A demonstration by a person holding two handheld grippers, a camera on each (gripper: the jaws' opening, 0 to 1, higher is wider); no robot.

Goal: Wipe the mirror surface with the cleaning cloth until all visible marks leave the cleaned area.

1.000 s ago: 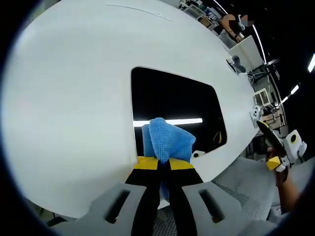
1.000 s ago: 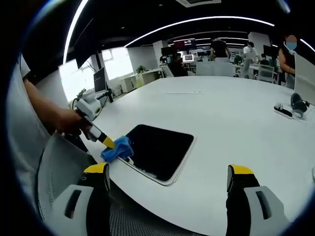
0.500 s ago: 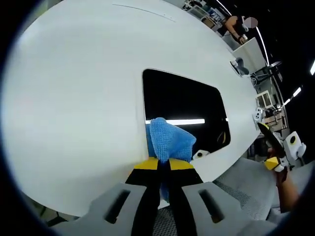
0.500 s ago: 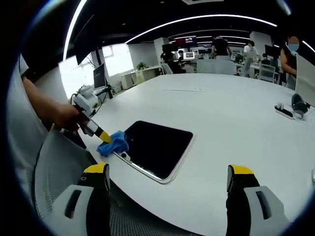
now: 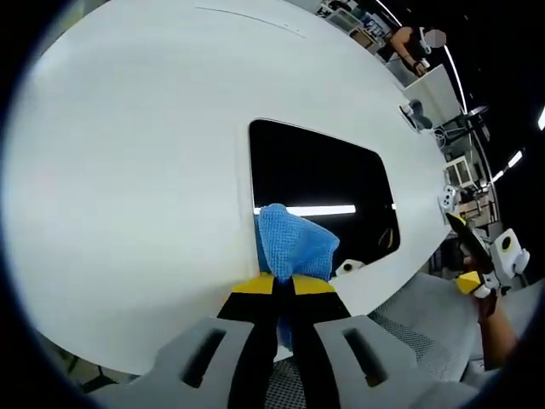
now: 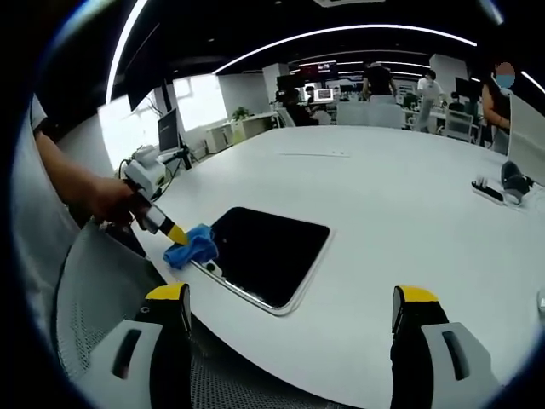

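Near the bench edge, the left claw clenched the cloth, seemingly touching the mirror's corner; the right claw gaped apart.

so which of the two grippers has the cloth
The left gripper: its fingers are shut on the blue cloth at the mirror edge. The right gripper is open and empty.

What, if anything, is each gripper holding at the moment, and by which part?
The left gripper pinches the blue cleaning cloth by its bunched lower end, jaws closed. The right gripper holds nothing, jaws wide apart.
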